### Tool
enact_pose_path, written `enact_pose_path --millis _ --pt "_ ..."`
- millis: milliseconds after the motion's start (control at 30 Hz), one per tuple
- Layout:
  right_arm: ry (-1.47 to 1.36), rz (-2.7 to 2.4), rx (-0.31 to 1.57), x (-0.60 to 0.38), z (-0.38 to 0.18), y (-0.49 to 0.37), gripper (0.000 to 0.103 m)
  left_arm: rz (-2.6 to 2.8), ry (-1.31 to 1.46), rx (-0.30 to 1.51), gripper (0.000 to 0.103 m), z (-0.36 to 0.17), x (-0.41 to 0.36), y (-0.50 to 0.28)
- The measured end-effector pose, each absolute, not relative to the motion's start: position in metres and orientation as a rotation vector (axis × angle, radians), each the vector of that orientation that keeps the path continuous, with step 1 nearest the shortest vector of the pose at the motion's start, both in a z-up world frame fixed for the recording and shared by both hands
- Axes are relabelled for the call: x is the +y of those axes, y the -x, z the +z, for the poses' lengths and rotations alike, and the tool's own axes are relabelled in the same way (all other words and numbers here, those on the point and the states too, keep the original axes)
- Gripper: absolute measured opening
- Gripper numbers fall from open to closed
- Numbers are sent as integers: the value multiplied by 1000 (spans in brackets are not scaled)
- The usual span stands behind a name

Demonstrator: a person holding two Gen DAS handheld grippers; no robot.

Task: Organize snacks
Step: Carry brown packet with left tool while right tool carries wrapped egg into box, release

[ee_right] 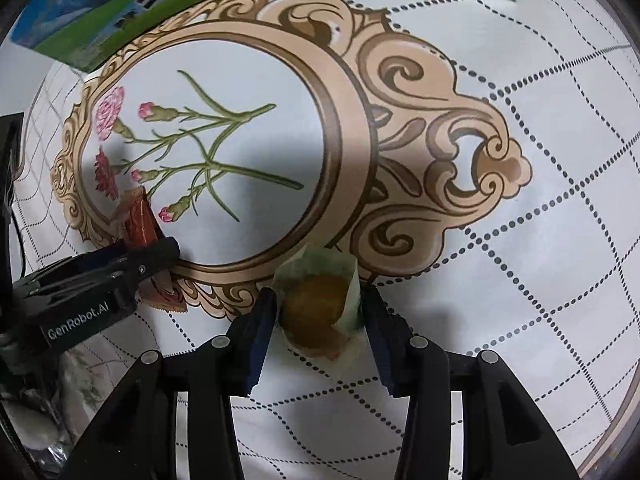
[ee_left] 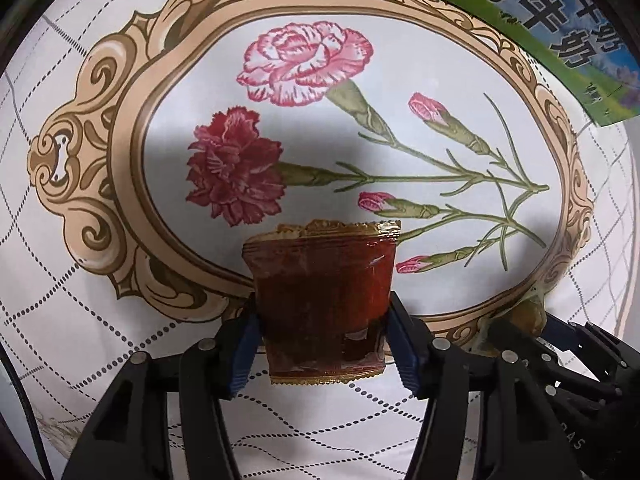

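My left gripper [ee_left: 322, 312] is shut on a red snack packet [ee_left: 322, 292] with gold crimped ends, held above the flowered tablecloth [ee_left: 120, 360]. My right gripper [ee_right: 320, 308] is shut on a pale green packet [ee_right: 318, 304] with a brown pastry inside. In the right wrist view the left gripper [ee_right: 148, 252] shows at the left, with the red packet [ee_right: 138, 222] in it. In the left wrist view the right gripper [ee_left: 524, 320] shows at the lower right with its packet [ee_left: 528, 314] partly hidden.
A green and blue milk carton box [ee_left: 560, 40] lies at the far edge of the table; it also shows in the right wrist view [ee_right: 100, 20]. The tablecloth [ee_right: 520, 280] has an ornate beige oval frame with carnations.
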State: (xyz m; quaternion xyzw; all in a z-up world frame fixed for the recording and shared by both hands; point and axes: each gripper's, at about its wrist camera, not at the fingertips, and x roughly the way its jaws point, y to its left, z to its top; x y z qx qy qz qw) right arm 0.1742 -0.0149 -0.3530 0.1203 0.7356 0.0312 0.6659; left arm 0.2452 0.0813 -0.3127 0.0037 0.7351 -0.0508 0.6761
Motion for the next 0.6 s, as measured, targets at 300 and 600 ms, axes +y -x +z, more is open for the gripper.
enact_pose_path --millis 300,600 --pt "-281 77 1630 -5 -347 -169 45 -159 -49 1599 52 -279 67 -238" --pt "-390 148 1461 -35 -245 -196 45 -313 16 1452 52 -171 37 -284"
